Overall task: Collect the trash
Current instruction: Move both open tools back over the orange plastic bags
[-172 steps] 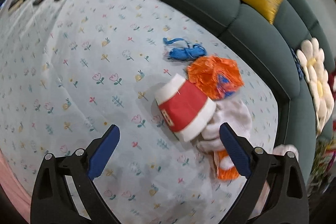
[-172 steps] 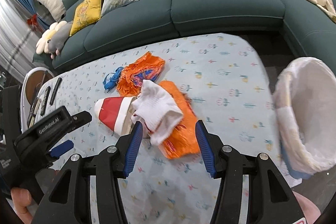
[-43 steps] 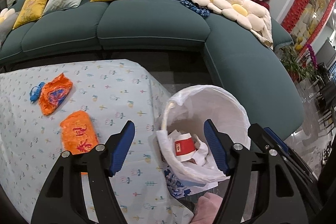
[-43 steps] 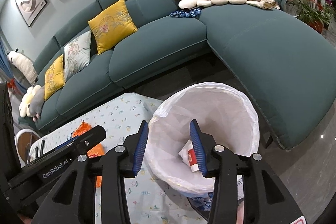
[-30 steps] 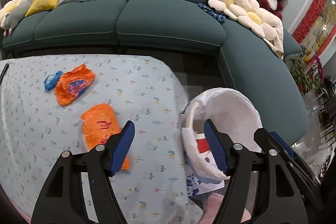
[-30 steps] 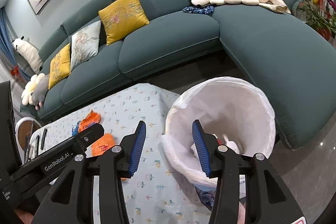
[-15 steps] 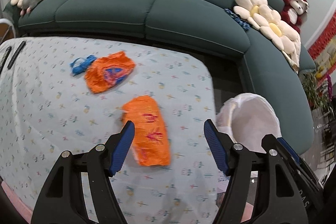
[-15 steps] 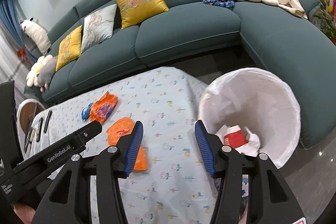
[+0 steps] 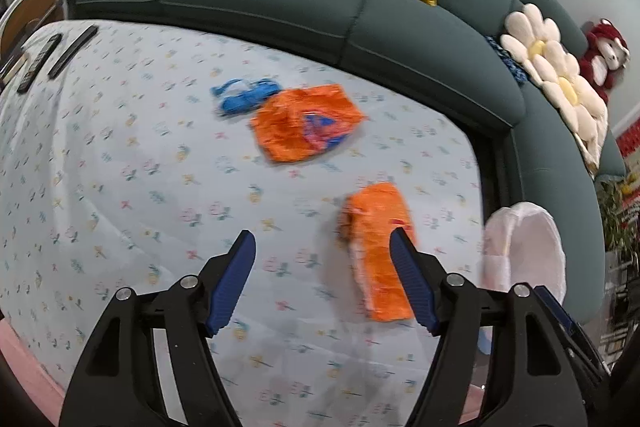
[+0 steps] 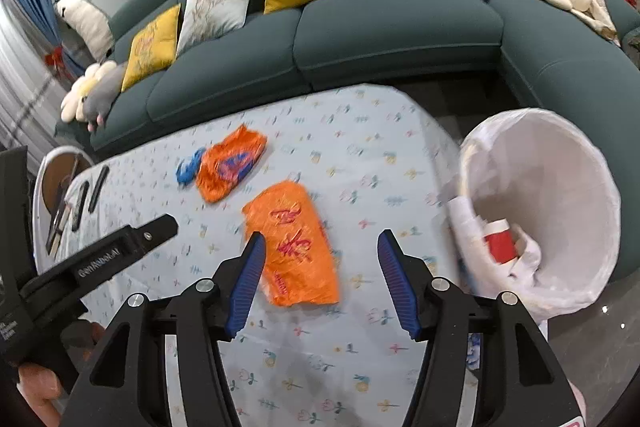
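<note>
Both grippers have swung away from the bin and back over the table, and the red-and-white paper cup (image 10: pixel 498 241) and white crumpled tissue (image 10: pixel 528 261) now lie inside the white-lined wicker waste bin (image 10: pixel 560 155) beside the table's right end.

Item, nearest: right gripper (image 10: pixel 320 277), blue-padded jaws spread and just been opening wider, nothing between the pads; the flat orange plastic bag with red print (image 10: pixel 294 247) lies on the cloth just beyond and between the fingertips, not touched.

Item: left gripper (image 9: pixel 322 281), jaws spread, empty; the same orange bag (image 9: pixel 378 247) sits beside its right finger, partly behind it in the left wrist view.

Item, mid-table: crumpled orange wrapper with blue and red marking (image 9: pixel 308 123), touching or just beside a small blue tangled strip (image 9: pixel 244 97) on its far-left side.

Item, support: pale floral tablecloth (image 9: pixel 120 167). Far left end: dark remote controls (image 9: pixel 72 51).

Item, farthest: dark green sofa (image 10: pixel 392 27).

Judgement: two pieces are binned, three remain on the cloth; the nearest orange bag looks the likely next pick, and both grippers are free for it.
</note>
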`<state>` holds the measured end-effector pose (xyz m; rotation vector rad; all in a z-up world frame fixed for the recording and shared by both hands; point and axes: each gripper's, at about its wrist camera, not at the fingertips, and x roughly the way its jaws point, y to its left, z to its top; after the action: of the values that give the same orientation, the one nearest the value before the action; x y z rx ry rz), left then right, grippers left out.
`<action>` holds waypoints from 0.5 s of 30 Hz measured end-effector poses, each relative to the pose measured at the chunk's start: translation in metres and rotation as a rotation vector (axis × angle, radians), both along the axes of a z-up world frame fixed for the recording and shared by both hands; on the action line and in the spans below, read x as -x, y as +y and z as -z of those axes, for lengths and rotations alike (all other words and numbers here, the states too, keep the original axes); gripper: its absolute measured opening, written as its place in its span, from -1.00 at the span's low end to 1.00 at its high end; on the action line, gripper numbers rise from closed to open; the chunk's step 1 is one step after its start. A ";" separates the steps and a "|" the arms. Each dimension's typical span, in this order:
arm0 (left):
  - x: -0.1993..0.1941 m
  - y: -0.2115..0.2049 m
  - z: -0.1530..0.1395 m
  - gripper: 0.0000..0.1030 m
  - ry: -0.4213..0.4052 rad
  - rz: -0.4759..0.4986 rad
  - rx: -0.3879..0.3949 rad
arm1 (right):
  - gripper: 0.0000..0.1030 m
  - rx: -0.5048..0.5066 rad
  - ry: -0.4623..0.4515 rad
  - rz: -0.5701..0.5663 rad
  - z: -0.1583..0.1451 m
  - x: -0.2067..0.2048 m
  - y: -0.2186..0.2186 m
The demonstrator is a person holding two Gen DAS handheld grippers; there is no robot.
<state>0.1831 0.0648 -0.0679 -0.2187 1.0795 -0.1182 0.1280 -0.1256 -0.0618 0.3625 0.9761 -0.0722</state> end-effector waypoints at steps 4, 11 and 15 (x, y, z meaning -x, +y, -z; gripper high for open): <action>-0.005 0.025 0.013 0.36 0.023 -0.040 -0.003 | 0.12 0.000 0.040 -0.029 0.017 -0.009 0.015; -0.019 0.058 0.037 0.39 0.066 -0.095 -0.006 | 0.17 0.000 0.126 -0.067 0.058 -0.034 0.042; -0.026 0.069 0.053 0.39 0.096 -0.104 -0.006 | 0.17 0.006 0.180 -0.079 0.083 -0.048 0.051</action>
<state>0.2094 0.1340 -0.1206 -0.2763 1.1611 -0.0112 0.1762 -0.0743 -0.1447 0.3155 1.1668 -0.0365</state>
